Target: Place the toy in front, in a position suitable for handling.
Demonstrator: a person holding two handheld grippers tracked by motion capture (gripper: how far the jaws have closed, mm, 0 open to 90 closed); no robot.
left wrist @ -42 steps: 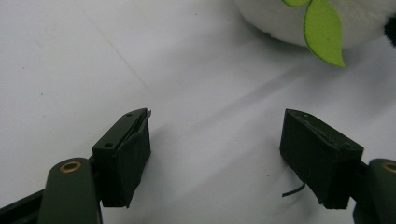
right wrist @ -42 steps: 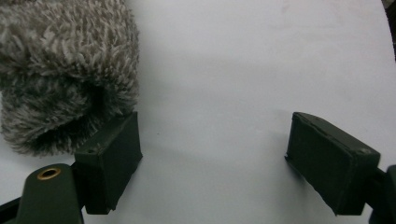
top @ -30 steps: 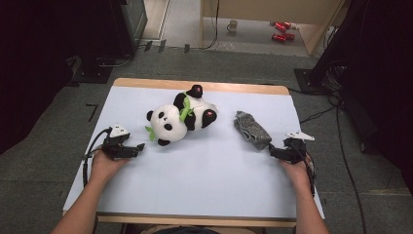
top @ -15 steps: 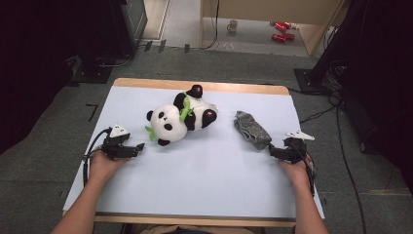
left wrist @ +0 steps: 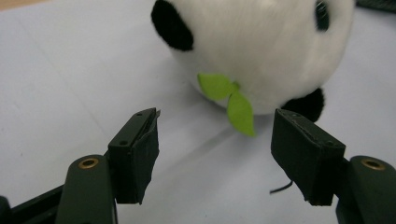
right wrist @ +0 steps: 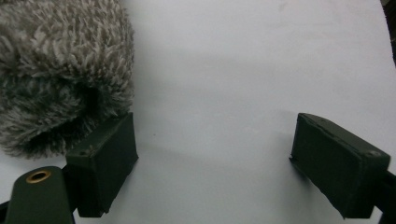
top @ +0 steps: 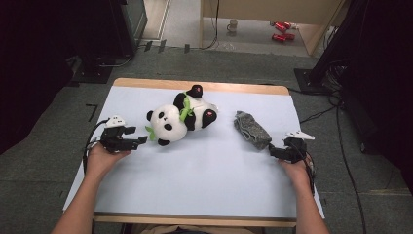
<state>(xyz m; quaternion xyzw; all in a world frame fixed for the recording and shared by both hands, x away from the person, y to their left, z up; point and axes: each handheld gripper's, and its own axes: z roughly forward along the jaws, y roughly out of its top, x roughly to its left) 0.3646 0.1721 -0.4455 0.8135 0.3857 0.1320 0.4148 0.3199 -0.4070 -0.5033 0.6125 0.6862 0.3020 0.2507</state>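
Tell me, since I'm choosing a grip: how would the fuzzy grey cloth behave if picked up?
The fuzzy grey cloth looks soft and crumpled, so it would probably droop rather than hold shape. Its long pile suggests it is light and compressible, likely unbreakable. Lying flat on the table, it shouldn't roll.

A white-topped table [top: 204, 180] carries a plush panda [top: 180, 117] and, well apart, a grey fuzzy bundle [top: 252, 129].

A black-and-white plush panda [top: 179, 118] with green leaves [left wrist: 229, 100] lies on the pale blue bench [top: 204, 175], beside a mottled grey fuzzy cloth [top: 252, 130].
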